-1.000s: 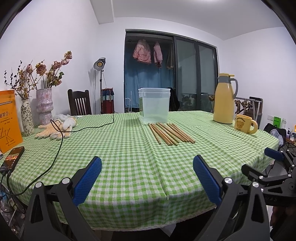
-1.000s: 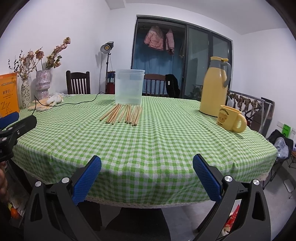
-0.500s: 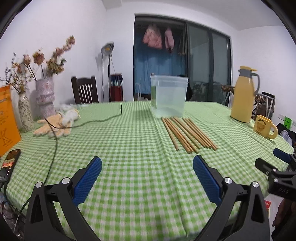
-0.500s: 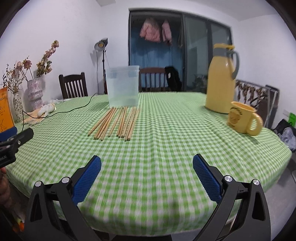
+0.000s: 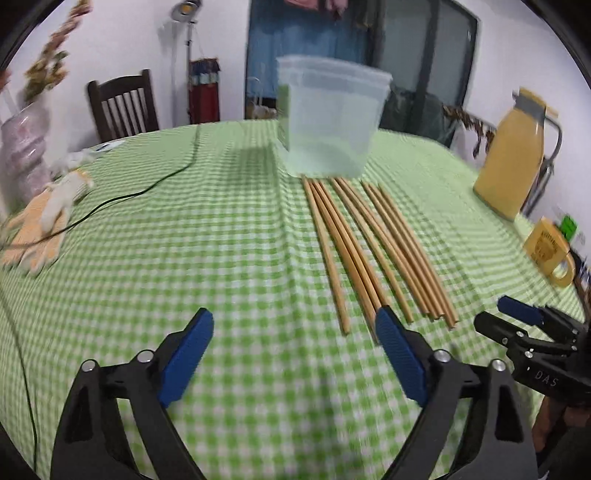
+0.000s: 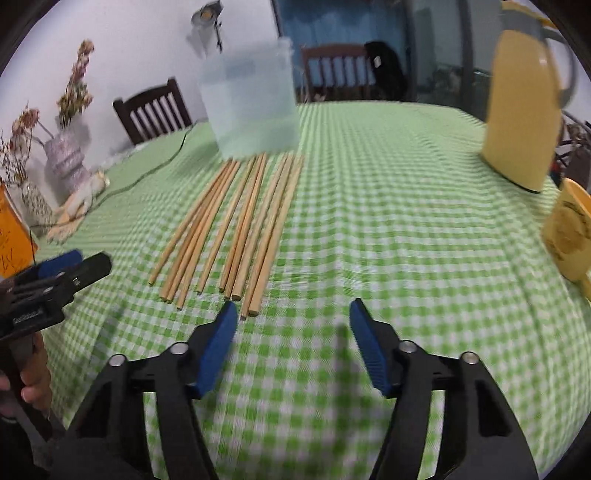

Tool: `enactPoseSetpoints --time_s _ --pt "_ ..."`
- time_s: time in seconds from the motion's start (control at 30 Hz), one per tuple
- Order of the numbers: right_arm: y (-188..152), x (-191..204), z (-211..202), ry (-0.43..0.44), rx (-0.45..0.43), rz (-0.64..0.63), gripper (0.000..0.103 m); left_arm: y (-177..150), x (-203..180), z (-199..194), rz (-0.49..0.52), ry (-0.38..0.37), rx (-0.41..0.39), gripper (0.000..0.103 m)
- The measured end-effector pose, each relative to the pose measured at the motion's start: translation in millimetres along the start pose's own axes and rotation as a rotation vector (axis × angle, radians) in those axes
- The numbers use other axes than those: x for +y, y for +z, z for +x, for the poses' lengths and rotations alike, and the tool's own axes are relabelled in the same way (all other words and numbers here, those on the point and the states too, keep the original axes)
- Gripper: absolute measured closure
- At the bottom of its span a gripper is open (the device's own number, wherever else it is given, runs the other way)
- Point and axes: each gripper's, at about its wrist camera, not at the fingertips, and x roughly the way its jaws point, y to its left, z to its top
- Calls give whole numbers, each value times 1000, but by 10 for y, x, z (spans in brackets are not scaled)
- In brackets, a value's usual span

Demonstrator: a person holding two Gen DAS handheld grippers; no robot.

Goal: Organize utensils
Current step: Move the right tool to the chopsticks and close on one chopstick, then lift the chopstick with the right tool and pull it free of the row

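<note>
Blurring softens both views, worst along the near cloth and at the frame edges. Cut off at the right edge of the right wrist view: yellow ceramic mug (image 6: 570,236), handle out of frame; tall yellow thermos jug (image 6: 521,110), top clipped. Hard to make out at the left of the left wrist view: pale cloth gloves (image 5: 40,225) and a mottled pink vase (image 5: 20,147), smeared by motion. Contents of the translucent plastic tub (image 5: 330,118) impossible to judge through its cloudy wall.

Lying flat in a loose fan on the green-and-white checked tablecloth (image 5: 221,229): bundle of long wooden chopsticks (image 5: 373,251), far tips just short of the tub's base, near ends splayed toward the cameras. Hovering over the cloth with blue pads spread wide and nothing between them: left gripper (image 5: 295,332), its right pad overlapping the near ends of the left-hand sticks in the picture; contact not certain. Hovering just behind the rightmost stick ends (image 6: 255,236), also spread and empty: right gripper (image 6: 291,317), its left pad close beside those ends.

Open cloth to the left of the sticks, crossed only by a thin black cable (image 5: 147,188). Wide bare cloth between sticks and jug as well. Table edge curving away near the mug.

Beyond the table: dark wooden slat-back chair (image 5: 123,105), white walls, standing lamp (image 5: 186,7), dark glass sliding doors.
</note>
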Motion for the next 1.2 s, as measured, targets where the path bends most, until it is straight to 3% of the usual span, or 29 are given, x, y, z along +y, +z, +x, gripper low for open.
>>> enactPoseSetpoints --time_s 0.07,0.13,0.2,0.3,0.63,0.7,0.8,0.9,1.0,1.2 --pt "78 -5 114 12 35 10 59 56 -58 159 35 -8 36 38" --pt "138 11 176 8 55 7 62 99 -81 291 35 -36 77 45" --pt "185 11 221 14 70 16 63 147 -92 434 12 -80 122 59" --pt "239 23 291 14 86 21 68 176 -118 558 -5 -80 142 68" --pt "247 254 389 -63 70 -97 71 59 -286 502 88 -86 158 69" --pt "201 281 366 -70 62 -117 75 15 -328 450 106 -110 161 80" --pt "166 257 335 -66 54 -116 93 -29 -390 413 127 -143 162 97" --pt "125 155 285 -73 50 -87 96 -30 -413 412 130 -134 162 101" --pt "51 77 197 -67 47 -64 96 -43 -379 363 97 -179 191 101" --pt "-143 -11 -17 -29 40 -43 96 -263 -271 100 91 -190 211 102"
